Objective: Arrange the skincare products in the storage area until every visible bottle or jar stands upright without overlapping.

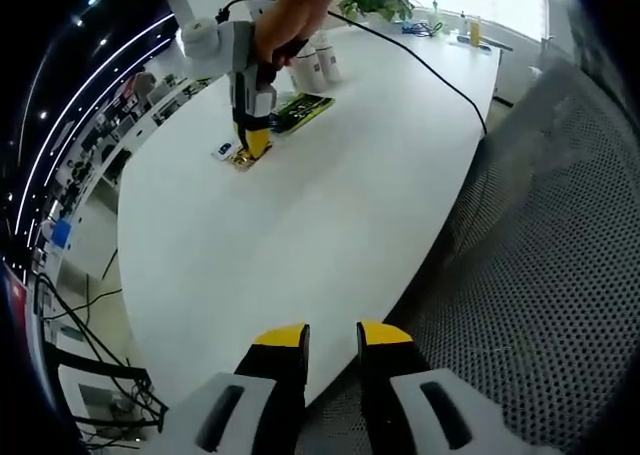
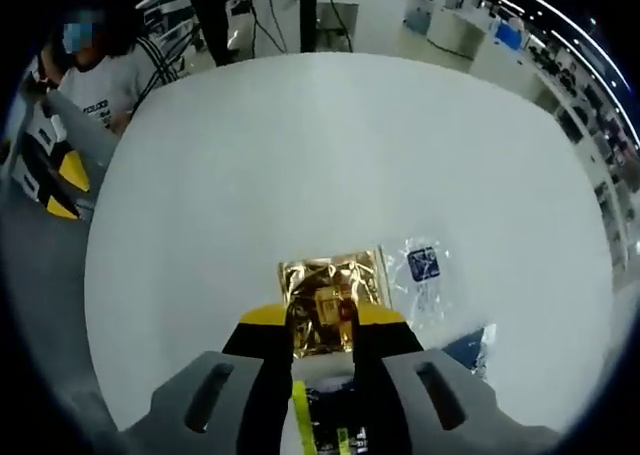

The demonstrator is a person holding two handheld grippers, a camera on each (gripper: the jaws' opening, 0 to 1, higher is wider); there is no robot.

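The right gripper (image 2: 322, 327), grey-bodied with yellow-and-black tips, has its jaws closed on the near edge of a crinkled gold foil sachet (image 2: 332, 287) that lies flat on the smooth white oval table (image 2: 300, 155); in the left gripper view the same gripper (image 1: 252, 143) points down at the far end of the table, held by a person's hand (image 1: 290, 20), and the sachet is mostly hidden beneath its tips. Just beside the sachet, at its three o'clock in the right gripper view, lies a clear plastic packet with a small dark blue label (image 2: 424, 270); the print is too small to read. A dark flat package with yellow-green printing (image 1: 300, 112) lies near the gripper in the left gripper view, its lettering illegible. Beyond it, two white cylindrical bottles (image 1: 318, 63) stand upright close together, partly masked by the hand. The left gripper (image 1: 330, 343) hangs over the near table edge at six o'clock, its jaws a small gap apart and holding nothing. A grey perforated mesh surface (image 1: 540, 275) fills the right of that view, and a black cable (image 1: 420, 60) trails across the tabletop.
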